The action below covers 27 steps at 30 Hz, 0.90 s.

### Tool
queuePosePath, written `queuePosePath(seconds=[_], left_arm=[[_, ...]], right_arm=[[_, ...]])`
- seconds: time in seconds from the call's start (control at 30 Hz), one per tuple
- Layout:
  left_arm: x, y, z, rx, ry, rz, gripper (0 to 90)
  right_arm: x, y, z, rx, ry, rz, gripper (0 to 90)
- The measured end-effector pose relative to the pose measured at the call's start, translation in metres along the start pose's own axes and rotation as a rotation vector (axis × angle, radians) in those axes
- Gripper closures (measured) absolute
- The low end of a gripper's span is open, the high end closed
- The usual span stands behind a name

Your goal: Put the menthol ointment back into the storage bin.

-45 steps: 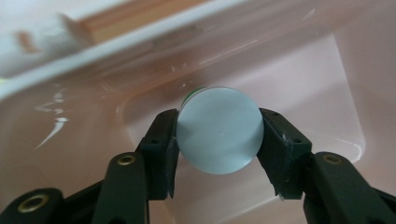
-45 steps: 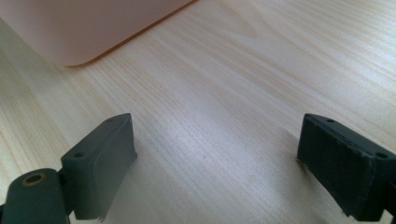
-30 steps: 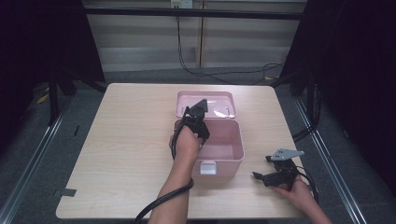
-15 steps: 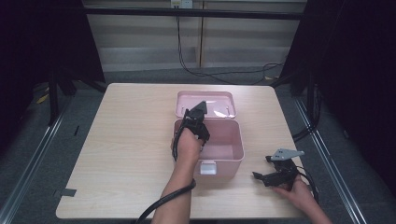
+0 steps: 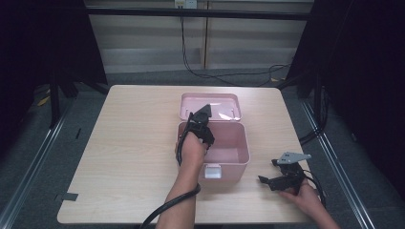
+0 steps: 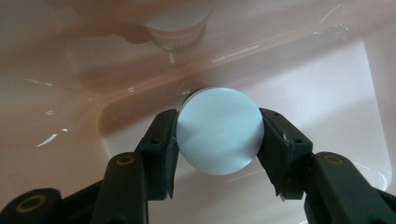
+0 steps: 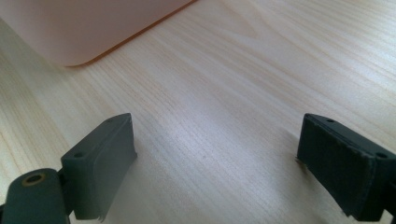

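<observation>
- One item is in hand: the left tongs are clamped on a pale blue round-capped container, held low inside the open pink box on the desk.
- Judged status: either placing or retrieval is under way; release or lift-out remains.
- Left hand reaches down over the box's near-left rim.
- Right tongs rest spread and empty on the desk, right of the box.
</observation>
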<state>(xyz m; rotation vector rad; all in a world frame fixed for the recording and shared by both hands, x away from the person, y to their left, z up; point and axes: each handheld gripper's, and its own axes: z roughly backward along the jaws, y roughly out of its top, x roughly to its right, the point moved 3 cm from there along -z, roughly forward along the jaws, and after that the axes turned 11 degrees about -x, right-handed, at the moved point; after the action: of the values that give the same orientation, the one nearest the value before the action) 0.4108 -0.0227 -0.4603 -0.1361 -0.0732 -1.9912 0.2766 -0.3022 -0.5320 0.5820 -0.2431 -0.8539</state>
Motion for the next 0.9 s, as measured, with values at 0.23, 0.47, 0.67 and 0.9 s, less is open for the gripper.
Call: queuePosePath(seconds=[0.23,0.47,0.67,0.9], left_arm=[[0.001,0.000,0.002,0.015,-0.003,-0.005,48.9],[0.002,0.000,0.005,0.027,-0.003,-0.015,45.9],[0.003,0.000,0.006,0.033,-0.005,-0.018,40.4],[0.003,-0.001,0.012,0.042,-0.024,-0.017,33.7]], right_arm=[[0.000,0.000,0.000,0.000,0.000,0.000,10.5],[0.000,0.000,0.000,0.000,0.000,0.000,10.5],[0.000,0.000,0.000,0.000,0.000,0.000,10.5],[0.000,0.000,0.000,0.001,0.000,0.001,10.5]])
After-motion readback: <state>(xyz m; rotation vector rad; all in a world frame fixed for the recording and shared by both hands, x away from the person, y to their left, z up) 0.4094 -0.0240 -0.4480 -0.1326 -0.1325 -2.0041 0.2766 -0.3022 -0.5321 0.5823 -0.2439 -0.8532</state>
